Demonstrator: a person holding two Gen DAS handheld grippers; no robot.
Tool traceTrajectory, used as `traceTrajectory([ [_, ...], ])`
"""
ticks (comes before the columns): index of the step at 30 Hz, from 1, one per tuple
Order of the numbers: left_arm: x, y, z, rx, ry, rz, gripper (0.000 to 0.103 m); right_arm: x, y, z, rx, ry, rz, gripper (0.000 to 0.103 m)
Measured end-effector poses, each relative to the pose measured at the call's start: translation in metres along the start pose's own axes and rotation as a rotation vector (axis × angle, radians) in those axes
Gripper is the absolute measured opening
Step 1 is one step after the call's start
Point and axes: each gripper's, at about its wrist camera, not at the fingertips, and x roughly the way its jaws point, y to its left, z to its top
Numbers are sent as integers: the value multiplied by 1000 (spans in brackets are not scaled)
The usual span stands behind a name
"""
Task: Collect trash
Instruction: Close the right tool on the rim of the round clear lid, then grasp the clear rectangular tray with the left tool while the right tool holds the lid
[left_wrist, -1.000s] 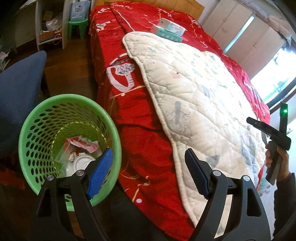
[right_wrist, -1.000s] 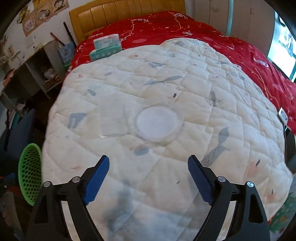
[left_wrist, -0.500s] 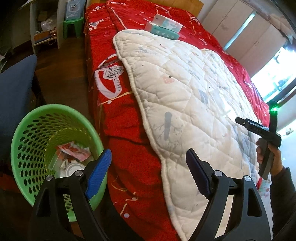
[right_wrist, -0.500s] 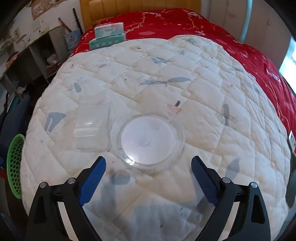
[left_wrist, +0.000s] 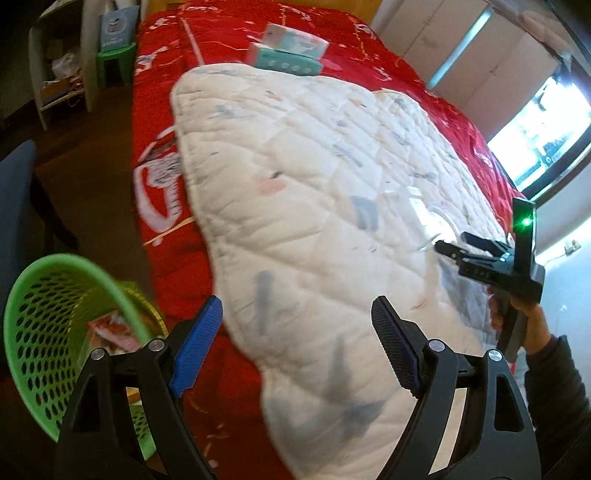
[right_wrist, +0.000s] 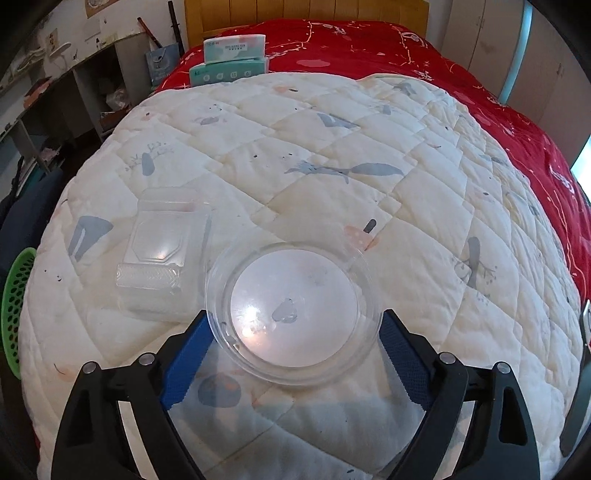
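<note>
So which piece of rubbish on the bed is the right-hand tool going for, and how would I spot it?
Find the white quilt on the red bed. Near its closer edge lie two clear plastic pieces side by side. It is the round lid, lying between the open blue fingers of the right gripper; its neighbour on the left is a rectangular tray.

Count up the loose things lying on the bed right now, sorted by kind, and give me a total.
Clear round plastic lid: 1
Clear rectangular plastic container: 1
Tissue packs, stacked near the headboard: 2 (upper, lower)
Total: 4
</note>
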Motion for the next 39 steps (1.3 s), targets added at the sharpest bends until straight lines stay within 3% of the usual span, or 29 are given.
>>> traceTrajectory([
  [9,37,-60,32,50,21,-67,82,-22,-13,-14,50,-21,18,86],
  [19,75,-119,62,106,27,-58,78,-52,-29,-43,95,-43,29,86],
  [30,136,-157,82,115,107,59,77,-77,-45,-72,140,-66,45,86],
  [34,151,-161,82,118,124,109,65,-84,-50,-80,155,-74,47,86],
  [39,152,-159,82,119,110,122,63,-90,-52,-87,175,-77,50,86],
])
